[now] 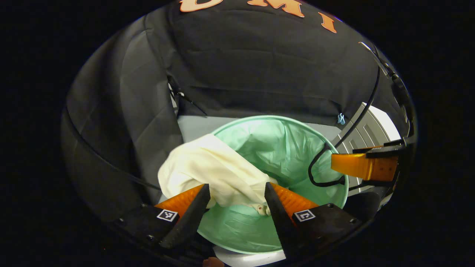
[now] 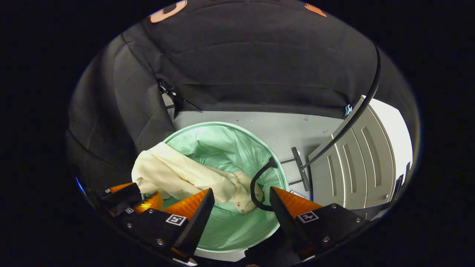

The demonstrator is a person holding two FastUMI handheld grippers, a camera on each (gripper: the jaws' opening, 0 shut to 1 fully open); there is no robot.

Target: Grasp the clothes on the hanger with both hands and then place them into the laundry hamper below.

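- Below, a pale grey floor carries the laundry hamper, a round tub with a mint-green rim and a mint-green liner; the hamper serves as the landmark for everything that follows.
- Behind the hamper, black cloth hangs as the booth's wall, creased in broad horizontal folds and reaching down to the floor.
- To the hamper's right stands a grey panelled cabinet, with a small blue clip on the cloth edge above it.
- A black cable curves down from the upper right and loops over the hamper's right rim.
- A cream garment lies draped over the hamper's left rim, one end bunched outside the rim and the other trailing down inside onto the liner.
- The left hand-held gripper hovers over the hamper's near side with its fingers spread wide; the garment's lower fold lies between them, not pinched.
- The right hand-held gripper hangs over the hamper's near rim, also spread wide and holding nothing, with the garment's trailing end just beyond its tips.
- Each gripper's body bears small square black-and-white marker tags; no brand name or legible wording shows on the hamper, cabinet or garment.
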